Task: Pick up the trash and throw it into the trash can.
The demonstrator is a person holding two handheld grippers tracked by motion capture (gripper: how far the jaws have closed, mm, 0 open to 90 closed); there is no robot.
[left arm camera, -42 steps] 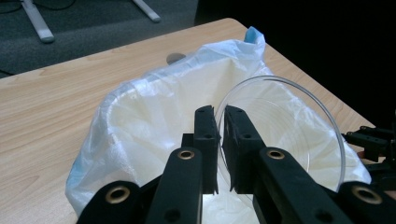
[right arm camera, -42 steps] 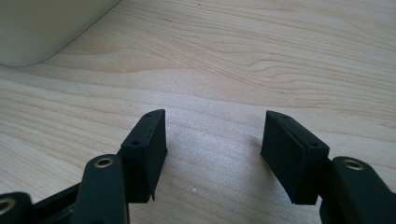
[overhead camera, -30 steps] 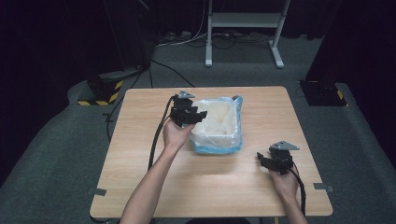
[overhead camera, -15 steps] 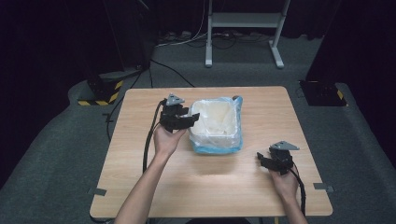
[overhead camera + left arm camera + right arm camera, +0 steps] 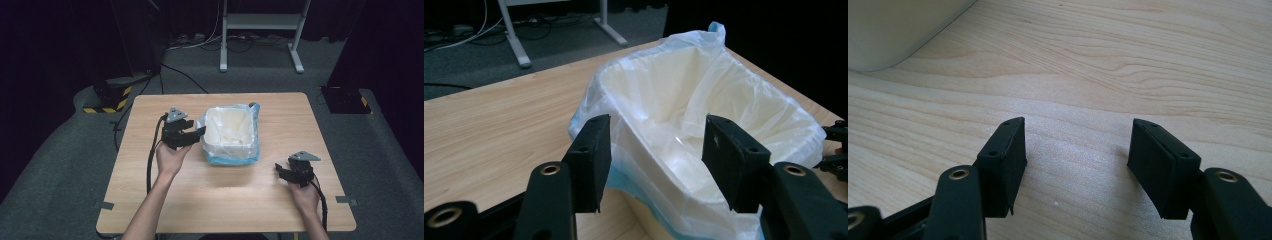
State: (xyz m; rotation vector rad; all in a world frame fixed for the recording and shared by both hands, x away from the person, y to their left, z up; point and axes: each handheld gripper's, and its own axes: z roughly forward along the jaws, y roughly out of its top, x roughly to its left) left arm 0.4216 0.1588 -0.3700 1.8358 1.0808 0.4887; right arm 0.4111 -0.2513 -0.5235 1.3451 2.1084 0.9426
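Wooden surface (image 5: 240,200), centre of the high view, dark carpet around it. A metal stand (image 5: 260,30) at upper centre behind it; a yellow-and-black striped block (image 5: 107,100) at upper left on the floor.

White bin (image 5: 231,135) lined with a thin white-and-blue plastic bag (image 5: 252,110), centre of the frame, standing upright on the surface, bag rim folded out over the edge. In the left gripper view the bin (image 5: 704,125) sits centre and right, liner crumpled inside.

Left claw (image 5: 192,136), centre-left in the high view, just beside the bin's left wall, tips pointing toward it. Jaws have just been opening; they stand apart with nothing gripped, the bag rim seen through the gap (image 5: 654,150).

Right claw (image 5: 280,172), lower right, well apart from the bin, low over bare wood. Jaws apart, nothing between them (image 5: 1075,160). A pale curved corner of the bin (image 5: 898,30) at upper left of that view.
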